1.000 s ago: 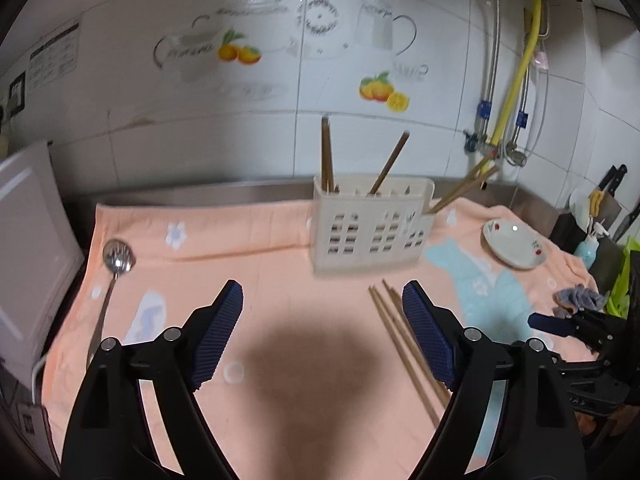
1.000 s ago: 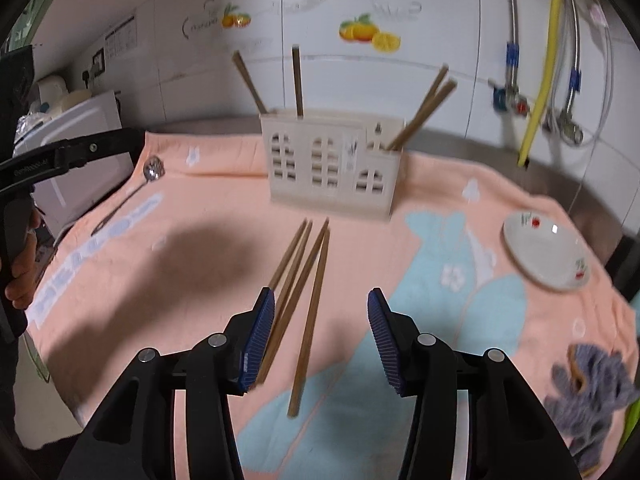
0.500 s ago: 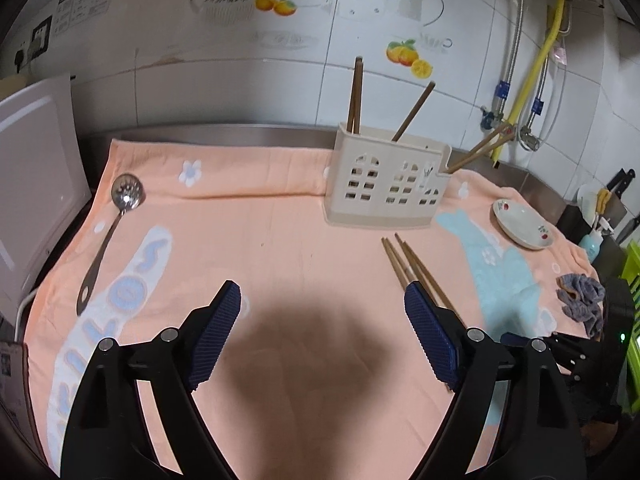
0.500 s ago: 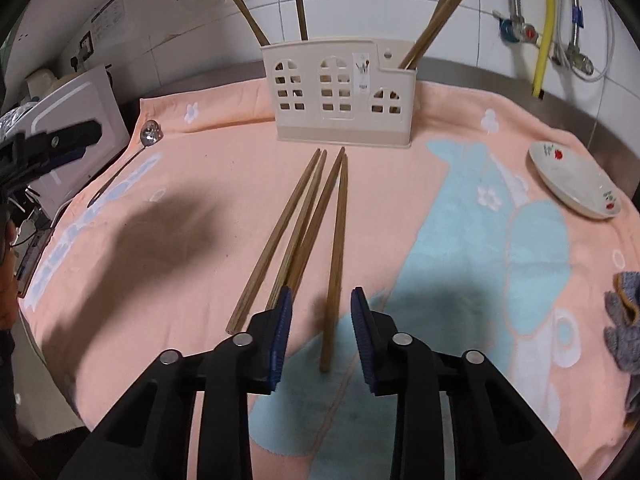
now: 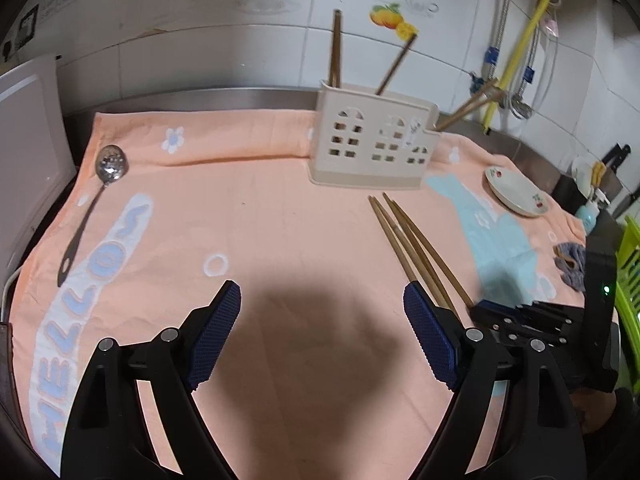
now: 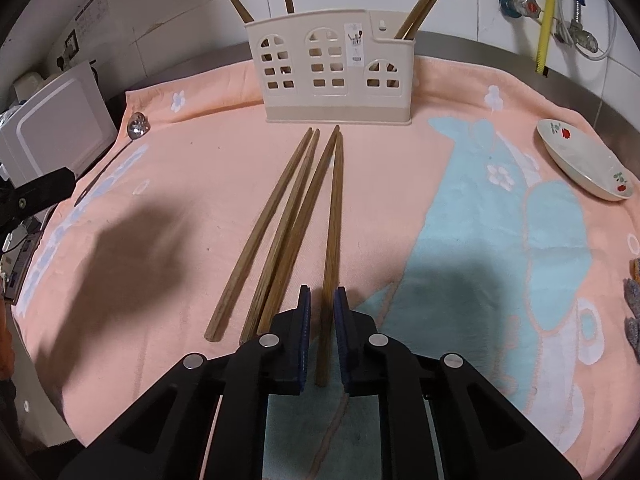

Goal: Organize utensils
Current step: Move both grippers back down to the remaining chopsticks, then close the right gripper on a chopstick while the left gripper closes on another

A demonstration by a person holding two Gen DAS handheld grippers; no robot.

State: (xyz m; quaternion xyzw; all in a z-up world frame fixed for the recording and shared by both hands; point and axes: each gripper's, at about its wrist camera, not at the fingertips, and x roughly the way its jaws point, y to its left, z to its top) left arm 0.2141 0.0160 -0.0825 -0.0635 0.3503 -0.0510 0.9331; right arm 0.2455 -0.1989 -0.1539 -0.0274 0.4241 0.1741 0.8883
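Observation:
Several wooden chopsticks [image 6: 292,216] lie on the peach towel [image 6: 192,184] in front of a cream utensil holder [image 6: 332,76] that has several chopsticks standing in it. My right gripper [image 6: 321,304] has its jaws nearly closed around the near end of the rightmost chopstick [image 6: 332,240], which still lies on the towel. My left gripper [image 5: 320,320] is open and empty above the towel [image 5: 240,220], left of the chopsticks [image 5: 416,248]. A slotted metal spoon [image 5: 92,204] lies at the towel's left edge. The holder [image 5: 372,140] stands at the back.
A small white dish [image 6: 584,160] with red flowers sits at the right of the towel. A grey cloth [image 5: 570,260] lies at the right edge. A white appliance [image 6: 52,128] stands to the left. Tiled wall and pipes [image 5: 516,40] are behind.
My right gripper has moved down and forward onto the rightmost chopstick and its jaws have closed from wide to narrow around it. My left gripper has drawn back and risen a little, staying open.

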